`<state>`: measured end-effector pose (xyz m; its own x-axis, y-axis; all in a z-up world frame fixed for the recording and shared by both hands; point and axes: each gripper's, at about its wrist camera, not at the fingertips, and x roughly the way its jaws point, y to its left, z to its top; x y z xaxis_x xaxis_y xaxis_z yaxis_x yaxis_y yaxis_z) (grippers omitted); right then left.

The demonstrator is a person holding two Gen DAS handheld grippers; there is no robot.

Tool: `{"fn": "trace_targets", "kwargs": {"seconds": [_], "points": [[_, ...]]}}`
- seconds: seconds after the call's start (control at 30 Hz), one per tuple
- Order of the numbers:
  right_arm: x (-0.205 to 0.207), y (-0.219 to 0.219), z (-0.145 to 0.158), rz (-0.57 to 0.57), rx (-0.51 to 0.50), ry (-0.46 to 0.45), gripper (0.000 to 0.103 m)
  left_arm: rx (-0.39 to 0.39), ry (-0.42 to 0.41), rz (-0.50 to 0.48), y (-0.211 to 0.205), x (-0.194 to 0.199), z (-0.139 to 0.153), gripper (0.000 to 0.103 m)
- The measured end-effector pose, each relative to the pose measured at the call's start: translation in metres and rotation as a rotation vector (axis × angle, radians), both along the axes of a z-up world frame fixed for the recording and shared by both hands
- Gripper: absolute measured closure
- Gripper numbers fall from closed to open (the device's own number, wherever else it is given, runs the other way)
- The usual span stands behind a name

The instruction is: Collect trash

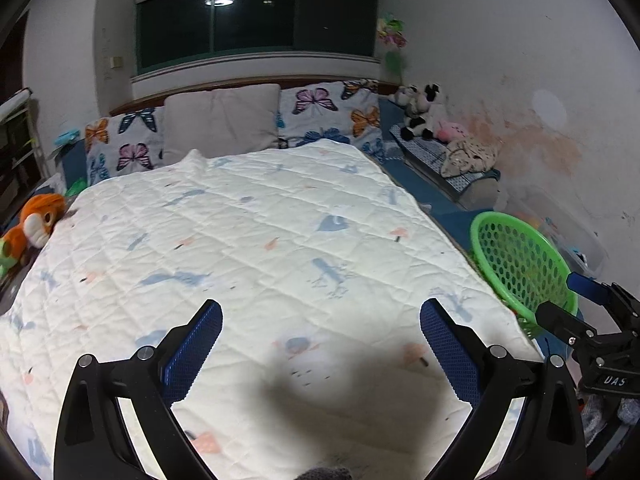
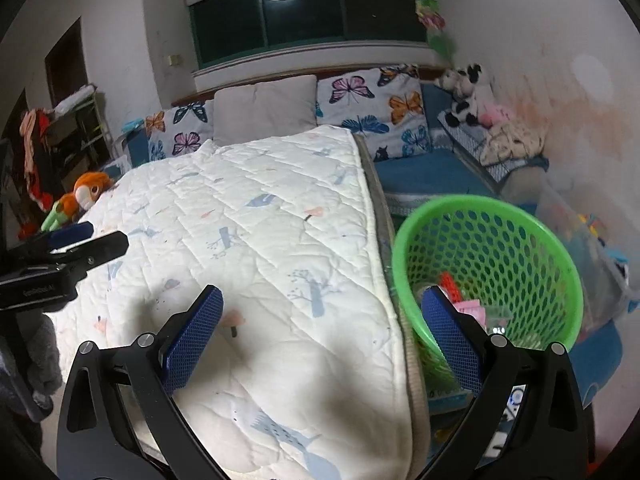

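Observation:
A green perforated basket [image 2: 500, 240] stands on the floor beside the bed's right edge, with red and pink scraps of trash [image 2: 466, 300] lying in it. My right gripper [image 2: 322, 308] hangs open over the quilt's edge, its right finger in front of the basket, nothing between the pads. The left gripper [image 1: 320, 320] is open above the white quilt [image 1: 248, 248], empty. In the left wrist view the basket [image 1: 520, 260] shows at the right, with the right gripper [image 1: 576, 304] in front of its rim. The left gripper [image 2: 80, 242] appears at the left edge of the right wrist view.
Butterfly pillows [image 1: 328, 116] and a grey pillow [image 1: 222, 120] line the headboard. An orange plush toy [image 1: 38, 224] lies at the bed's left side, black-and-white plush toys [image 1: 420, 114] at the back right. A clear storage box [image 2: 592, 248] stands against the wall beyond the basket.

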<state>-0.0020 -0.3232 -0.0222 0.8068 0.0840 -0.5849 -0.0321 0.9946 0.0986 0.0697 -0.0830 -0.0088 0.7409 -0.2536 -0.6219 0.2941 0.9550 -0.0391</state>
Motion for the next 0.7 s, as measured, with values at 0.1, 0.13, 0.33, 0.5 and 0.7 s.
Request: {"fn": "trace_targets", "kwargs": {"seconds": [0.1,0.13,0.33,0.5,0.7], "points": [[0.003,0.012,-0.001,0.028,-0.015,-0.004,0.004,0.006,-0.018,0.034,0.011,-0.006,0.001,0.007],[0.003,0.015,-0.001,0.032,-0.022,-0.006,0.004,0.010,-0.026,0.044,0.015,-0.009,0.001,0.007],[0.005,0.033,-0.005,0.076,-0.036,-0.004,0.004,0.018,-0.032,0.077,0.028,-0.017,-0.001,0.007],[0.005,0.037,-0.006,0.083,-0.035,-0.003,0.004,0.046,-0.036,0.094,0.031,-0.021,-0.005,0.007],[0.006,0.038,-0.007,0.081,-0.028,0.001,0.004,0.044,-0.026,0.100,0.035,-0.022,-0.008,0.007]]}}
